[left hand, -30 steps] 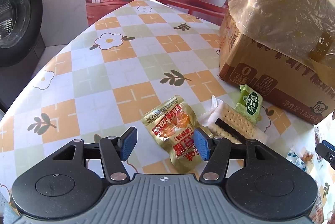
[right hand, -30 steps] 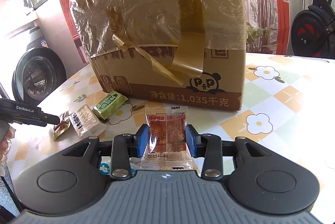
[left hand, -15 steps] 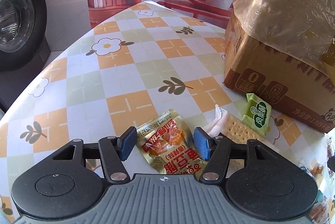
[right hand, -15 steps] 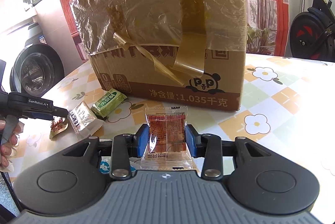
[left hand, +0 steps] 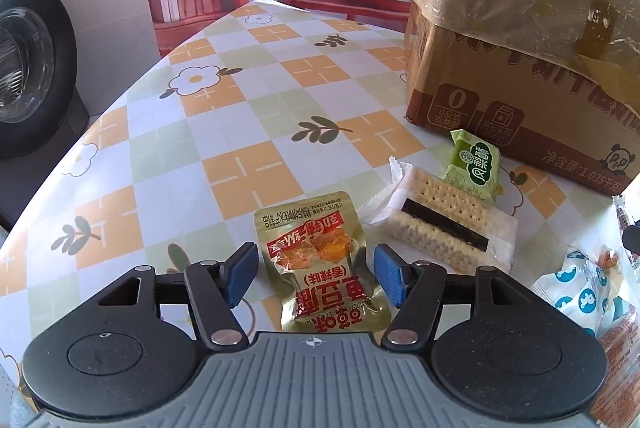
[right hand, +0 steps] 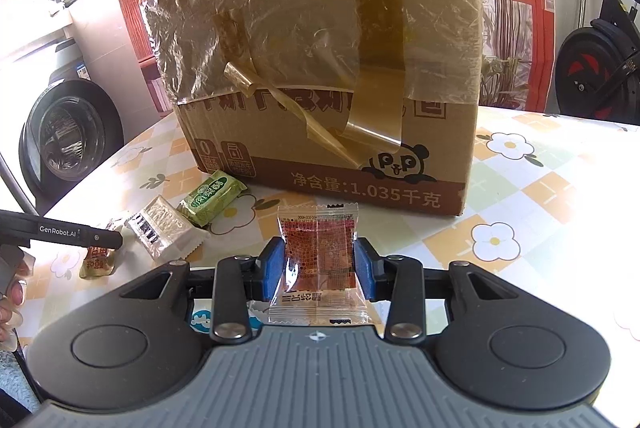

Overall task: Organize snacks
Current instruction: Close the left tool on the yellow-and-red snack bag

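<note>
A gold snack pouch (left hand: 320,260) with red print lies flat on the table. My left gripper (left hand: 316,274) hangs over it, jaws opening, one blue pad on each side and neither pressing it. To the right lie a clear cracker packet (left hand: 444,224) and a green snack packet (left hand: 476,164). My right gripper (right hand: 318,264) is shut on a clear packet with red filling (right hand: 318,264), held upright before the taped cardboard box (right hand: 320,68). The right wrist view also shows the gold snack pouch (right hand: 98,262), the cracker packet (right hand: 164,230), the green snack packet (right hand: 210,198) and my left gripper's finger (right hand: 60,234).
The cardboard box (left hand: 520,48) stands at the right in the left wrist view. Blue-and-white snack packs (left hand: 584,288) lie at the right edge. A washing machine (left hand: 28,68) stands past the table's left edge. A person's hand (right hand: 12,292) holds the left gripper. An exercise bike (right hand: 600,40) stands far right.
My left gripper has shifted so the gold pouch sits centred between its pads, and its jaws have widened a little. The right gripper and its packet have not moved.
</note>
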`<state>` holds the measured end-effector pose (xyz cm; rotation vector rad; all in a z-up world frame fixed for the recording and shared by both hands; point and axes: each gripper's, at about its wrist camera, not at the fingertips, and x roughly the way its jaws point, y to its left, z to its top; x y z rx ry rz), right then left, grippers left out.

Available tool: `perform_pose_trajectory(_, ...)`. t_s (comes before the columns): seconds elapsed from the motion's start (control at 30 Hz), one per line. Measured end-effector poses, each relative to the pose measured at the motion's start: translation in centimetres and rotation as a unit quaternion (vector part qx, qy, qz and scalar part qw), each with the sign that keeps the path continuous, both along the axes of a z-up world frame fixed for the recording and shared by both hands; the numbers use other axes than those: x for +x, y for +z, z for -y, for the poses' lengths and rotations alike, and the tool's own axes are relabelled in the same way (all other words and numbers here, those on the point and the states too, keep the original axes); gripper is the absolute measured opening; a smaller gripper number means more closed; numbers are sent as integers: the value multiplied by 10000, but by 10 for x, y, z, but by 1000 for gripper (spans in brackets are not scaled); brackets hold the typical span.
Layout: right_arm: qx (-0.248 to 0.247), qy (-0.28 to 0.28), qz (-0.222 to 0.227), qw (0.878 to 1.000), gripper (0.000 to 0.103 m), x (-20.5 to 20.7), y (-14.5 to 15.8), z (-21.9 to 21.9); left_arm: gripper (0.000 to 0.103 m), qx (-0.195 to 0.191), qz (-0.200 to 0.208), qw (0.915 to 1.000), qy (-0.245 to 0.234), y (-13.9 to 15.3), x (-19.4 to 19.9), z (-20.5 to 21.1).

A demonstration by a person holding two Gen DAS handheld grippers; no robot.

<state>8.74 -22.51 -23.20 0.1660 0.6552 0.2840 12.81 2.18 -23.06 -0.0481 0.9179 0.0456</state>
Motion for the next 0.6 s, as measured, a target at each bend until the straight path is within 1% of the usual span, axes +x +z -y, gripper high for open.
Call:
perform_pose_trajectory(0.17, 15, -10, -23, 10000, 40, 0, 0, 0, 81, 314, 130, 9994, -106, -6, -2, 14)
perform_pose_trajectory(0.23, 7, -3, -29, 10000, 40, 0, 0, 0, 81, 279, 206, 9994, -26, -7, -4, 15)
perform_pose_trajectory(0.33, -8, 2, -31, 10000, 40, -1, 0, 0, 80, 285, 244, 9993, -40, -7, -7, 15)
perform_pose_trajectory(0.4, -2, 4, -40, 10000, 40, -1, 0, 0, 75, 281, 275, 9992, -34, -7, -9, 13)
perform_pose_trajectory(0.47, 8, 0, -34, 10000, 40, -1, 0, 0, 50, 231, 363, 9990, -95, -4, -12, 12)
perform_pose_trajectory(0.5, 6, 3, -21, 10000, 40, -2, 1, 0, 44, 88, 399, 9990, -173, -2, -12, 9)
perform_pose_trajectory(0.53, -8, 9, -18, 10000, 40, -2, 1, -1, 30, -67, 454, 9987, -217, 0, -13, 6)
perform_pose_trajectory(0.57, -22, 16, -18, 10000, 40, -1, 2, -2, 11, -200, 464, 9983, -279, 2, -12, 4)
perform_pose_trajectory(0.6, -37, 30, -16, 10000, 40, -1, 2, -3, 7, -378, 409, 9977, -377, 2, -11, 3)
